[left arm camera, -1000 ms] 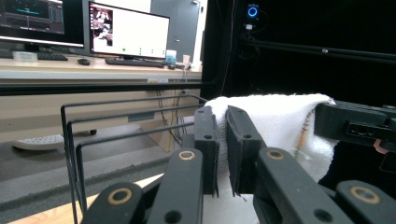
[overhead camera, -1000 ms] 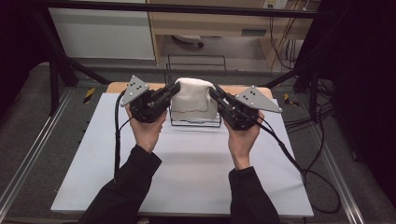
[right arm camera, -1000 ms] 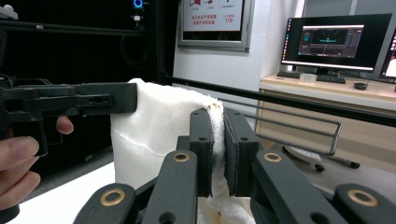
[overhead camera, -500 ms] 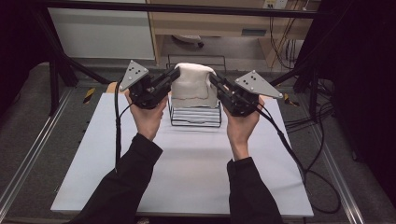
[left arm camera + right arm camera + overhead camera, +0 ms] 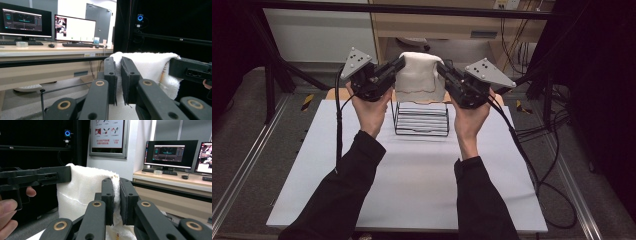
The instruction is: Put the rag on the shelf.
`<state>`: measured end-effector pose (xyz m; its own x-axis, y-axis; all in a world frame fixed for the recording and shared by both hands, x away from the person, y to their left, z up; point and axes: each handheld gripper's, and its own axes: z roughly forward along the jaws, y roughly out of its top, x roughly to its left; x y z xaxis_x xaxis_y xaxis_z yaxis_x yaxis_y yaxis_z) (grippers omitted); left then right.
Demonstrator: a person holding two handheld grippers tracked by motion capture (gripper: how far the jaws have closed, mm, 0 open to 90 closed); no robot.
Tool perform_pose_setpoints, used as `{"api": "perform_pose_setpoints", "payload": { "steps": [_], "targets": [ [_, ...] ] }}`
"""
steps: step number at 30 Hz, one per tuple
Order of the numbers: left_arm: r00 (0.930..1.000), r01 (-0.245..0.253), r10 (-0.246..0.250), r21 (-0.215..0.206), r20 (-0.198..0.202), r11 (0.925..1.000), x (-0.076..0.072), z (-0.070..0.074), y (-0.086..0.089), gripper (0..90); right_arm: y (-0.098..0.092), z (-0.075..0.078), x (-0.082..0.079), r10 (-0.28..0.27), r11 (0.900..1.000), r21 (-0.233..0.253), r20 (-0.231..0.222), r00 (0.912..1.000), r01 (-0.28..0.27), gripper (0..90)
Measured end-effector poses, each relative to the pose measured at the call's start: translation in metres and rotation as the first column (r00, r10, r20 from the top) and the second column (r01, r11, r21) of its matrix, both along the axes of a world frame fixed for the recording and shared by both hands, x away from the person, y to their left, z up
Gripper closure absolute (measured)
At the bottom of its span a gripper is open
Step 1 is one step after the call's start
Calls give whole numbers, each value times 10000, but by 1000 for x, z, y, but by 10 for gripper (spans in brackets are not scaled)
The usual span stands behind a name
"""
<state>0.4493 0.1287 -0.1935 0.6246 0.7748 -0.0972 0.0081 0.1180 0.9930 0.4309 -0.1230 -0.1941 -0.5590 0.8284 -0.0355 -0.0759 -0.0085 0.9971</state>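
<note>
Clearly both grippers have the same thing: a white towel [image 5: 419, 75] hangs stretched between them, raised above a black wire rack [image 5: 421, 119] that stands on the white table [image 5: 412, 175]. The left gripper [image 5: 398, 64] pinches the cloth's upper corner on its side, and in the left gripper view its jaws are pressed together with a fold of white weave caught between the pads [image 5: 120, 75]. The right gripper [image 5: 441, 67] does likewise at the opposite corner; in the right gripper view the fabric bunches in the narrow gap between its jaws [image 5: 117, 197]. The towel looks light and limp, sagging below the jaws with its stitched hem hanging free just over the rack's top. It should drape and fold rather than hold shape, so the top corners or edge look like the best hold. A thick, textured weave like this is unlikely to slip from a firm pinch.
</note>
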Motion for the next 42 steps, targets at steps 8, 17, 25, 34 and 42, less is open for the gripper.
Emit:
{"api": "perform_pose_setpoints", "payload": {
  "steps": [8,17,25,34,42],
  "targets": [
    [9998,-90,89,29,197,10000,7,16,1,830,2,15,9,40,10000,36,143,9999,-40,831],
    [9992,-206,203,98,343,9997,19,31,4,830,7,32,18,23,9999,-133,340,9994,-19,831],
    [9989,-374,367,261,295,9990,37,34,3,830,8,34,36,-55,9999,-104,220,9997,57,831],
    [9976,-673,661,556,218,9962,60,32,1,830,9,33,60,-126,9998,-172,-12,9999,126,830],
    [9974,-711,716,677,-59,9952,76,23,1,830,11,27,77,-212,9995,-232,-350,9992,204,830]
  ]
}}
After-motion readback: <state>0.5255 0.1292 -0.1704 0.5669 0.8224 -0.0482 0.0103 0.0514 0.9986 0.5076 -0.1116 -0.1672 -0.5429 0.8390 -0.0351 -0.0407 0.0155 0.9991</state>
